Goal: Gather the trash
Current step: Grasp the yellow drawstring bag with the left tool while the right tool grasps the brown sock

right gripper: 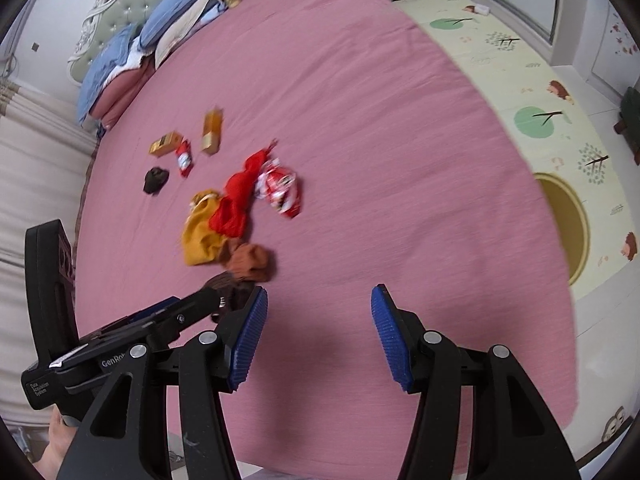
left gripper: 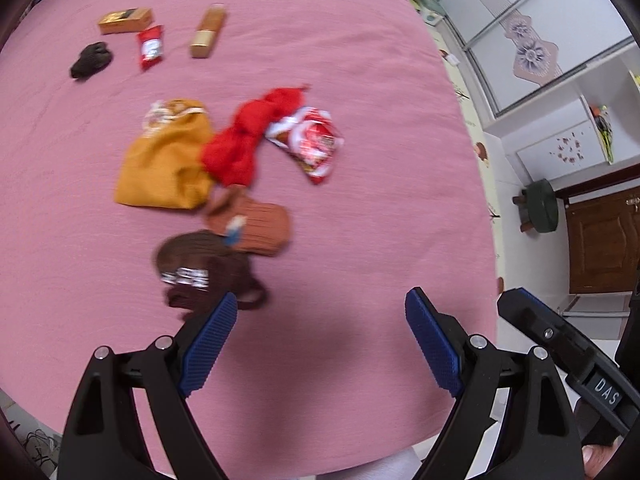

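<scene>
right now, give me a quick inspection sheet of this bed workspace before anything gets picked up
surface: pink bedspread, lightly wrinkled
job's things: large red wrapper, small red wrapper, two gold boxes
clutter: yellow pouch, red cloth, orange sock, brown sock, dark bundle
grippers: left gripper open, empty; right gripper open, empty
cables: tangle on floor
surroundings: pillows, play mat, stool

blurred clutter, part-hidden pieces

print on the red snack wrapper (left gripper: 310, 142) is smeared; the brown sock (right gripper: 236, 292) sits half behind the left gripper (right gripper: 176, 312) at its seven o'clock; pillows (right gripper: 132, 56) blurred.
</scene>
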The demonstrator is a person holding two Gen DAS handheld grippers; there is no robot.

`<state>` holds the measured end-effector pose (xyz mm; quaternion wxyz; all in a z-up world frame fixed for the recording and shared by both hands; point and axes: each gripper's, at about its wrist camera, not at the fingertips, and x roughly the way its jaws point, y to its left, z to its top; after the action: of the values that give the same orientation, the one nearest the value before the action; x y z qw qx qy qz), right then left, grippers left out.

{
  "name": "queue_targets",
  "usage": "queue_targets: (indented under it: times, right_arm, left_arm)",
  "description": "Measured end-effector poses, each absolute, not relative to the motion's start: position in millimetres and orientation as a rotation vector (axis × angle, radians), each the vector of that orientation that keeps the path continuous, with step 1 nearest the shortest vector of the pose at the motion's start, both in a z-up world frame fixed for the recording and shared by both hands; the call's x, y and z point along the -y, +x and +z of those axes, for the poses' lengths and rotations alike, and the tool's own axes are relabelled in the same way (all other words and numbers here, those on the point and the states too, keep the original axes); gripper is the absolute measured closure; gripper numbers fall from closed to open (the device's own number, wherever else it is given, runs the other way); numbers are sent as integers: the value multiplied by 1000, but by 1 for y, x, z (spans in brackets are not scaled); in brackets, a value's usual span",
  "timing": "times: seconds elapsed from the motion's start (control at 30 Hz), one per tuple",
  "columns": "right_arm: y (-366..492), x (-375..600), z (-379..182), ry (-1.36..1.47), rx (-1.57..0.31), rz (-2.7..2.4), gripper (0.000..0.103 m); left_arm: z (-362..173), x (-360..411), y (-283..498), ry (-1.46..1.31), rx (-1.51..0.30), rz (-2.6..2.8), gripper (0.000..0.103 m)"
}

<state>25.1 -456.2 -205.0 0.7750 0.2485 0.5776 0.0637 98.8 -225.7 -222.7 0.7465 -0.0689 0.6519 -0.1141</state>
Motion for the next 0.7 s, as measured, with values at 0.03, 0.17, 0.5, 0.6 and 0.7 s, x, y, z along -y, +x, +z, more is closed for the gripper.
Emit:
queue_targets:
  times: [0.03,0.17,0.5,0.6,0.7]
  right_arm:
    - [27,448,-207,536,-1254,138,50]
    - [37,413,-213,526,-1267,141,50]
    - [64,367,-233,529,-1301,138,47]
    - [75,357,-242,510,-1315,158,47]
    - [87,350,-255,505,-1339,161,45]
  left_arm:
    - [-225,213,104,-151,-1426,-246,16]
    - [-233,182,114,-147,-1431,-238,16]
    - [-254,135,142,-139,-1442,-197,14]
    - [-265,125,152,-145,-1448,-176,14]
    - [-281,118,163,-164,-1469,-158,13]
